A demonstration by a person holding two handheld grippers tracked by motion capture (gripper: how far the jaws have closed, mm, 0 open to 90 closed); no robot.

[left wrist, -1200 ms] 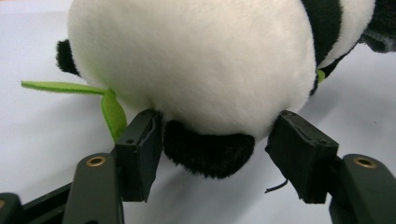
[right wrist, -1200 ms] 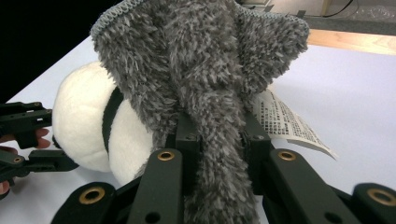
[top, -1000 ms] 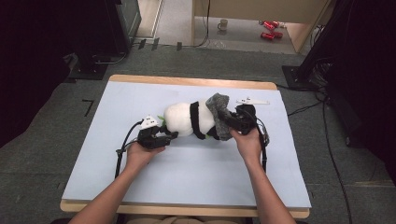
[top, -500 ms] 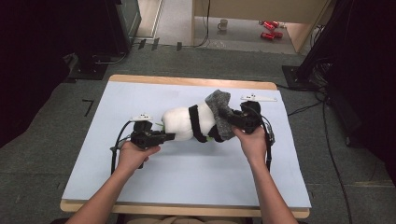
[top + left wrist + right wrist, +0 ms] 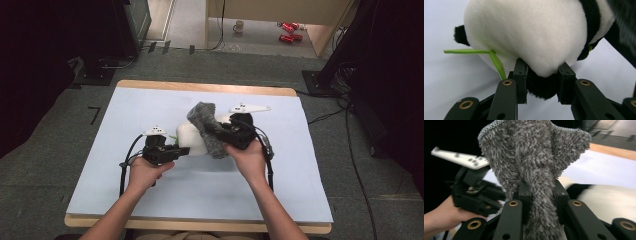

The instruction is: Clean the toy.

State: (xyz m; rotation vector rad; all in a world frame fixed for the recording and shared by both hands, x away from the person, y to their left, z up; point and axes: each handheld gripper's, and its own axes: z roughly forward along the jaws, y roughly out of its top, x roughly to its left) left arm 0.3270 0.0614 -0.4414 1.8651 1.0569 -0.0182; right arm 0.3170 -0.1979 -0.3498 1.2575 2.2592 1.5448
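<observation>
Since a second ago the grey fuzzy cloth (image 5: 207, 127) has swung up and over the plush panda (image 5: 192, 137), so that it now drapes across the toy's middle rather than bunching at its far end, and the left gripper (image 5: 181, 150) has shifted in closer under the panda's white end.

In the left gripper view, the left gripper's jaws are clamped on a black paw or foot of the panda (image 5: 541, 86), with the white body bulging just above the fingertips and a green ribbon (image 5: 495, 60) trailing beside the left jaw. In the right gripper view, the right gripper (image 5: 541, 192) is closed on a gathered fold of the cloth (image 5: 534, 152), which fans out above the jaws; the panda's pale body lies just beyond and below them.

The step in hand looks like wiping or wrapping the toy with the cloth. To do it well, the left grip should hold firm as an anchor while the right draws the cloth along the plush without tugging it free of the fingers.
</observation>
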